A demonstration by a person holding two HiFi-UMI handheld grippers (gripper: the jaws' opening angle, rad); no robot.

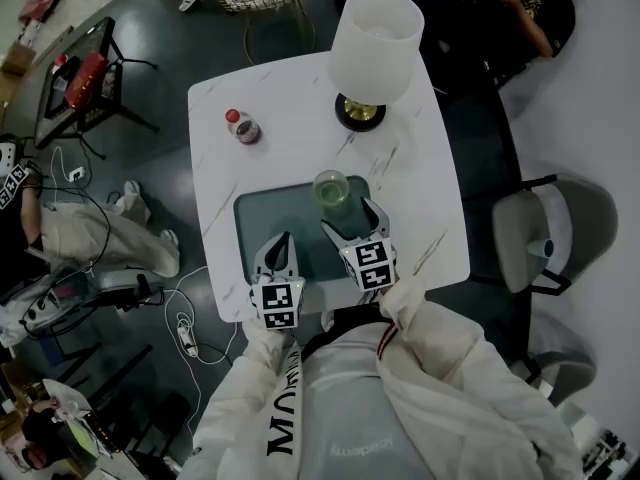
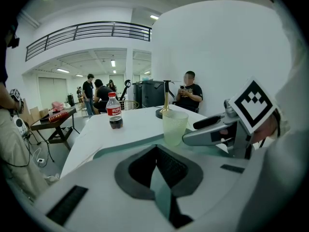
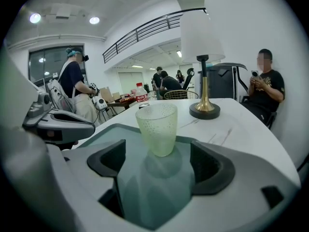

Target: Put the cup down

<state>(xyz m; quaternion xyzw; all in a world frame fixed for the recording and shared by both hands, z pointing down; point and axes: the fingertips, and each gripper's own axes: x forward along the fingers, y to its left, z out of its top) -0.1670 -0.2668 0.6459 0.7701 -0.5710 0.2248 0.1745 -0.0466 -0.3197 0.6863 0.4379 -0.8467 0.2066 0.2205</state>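
A pale green, dimpled plastic cup (image 1: 331, 190) stands upright on a dark green mat (image 1: 262, 218) on the white marble table (image 1: 420, 168). My right gripper (image 1: 350, 218) sits just behind it, jaws spread wide. In the right gripper view the cup (image 3: 156, 128) stands free just beyond the fingertips of my right gripper (image 3: 157, 166), and neither pad touches it. My left gripper (image 1: 280, 246) rests at the mat's near edge, left of the cup, with nothing held. In the left gripper view the pads of my left gripper (image 2: 155, 151) meet at the tips, and the cup (image 2: 175, 127) stands ahead to the right.
A white-shaded lamp (image 1: 375, 38) on a brass base stands at the table's far side. A small cola bottle (image 1: 243, 126) is at the far left. A grey chair (image 1: 550, 228) is to the right of the table. People sit and stand around the room.
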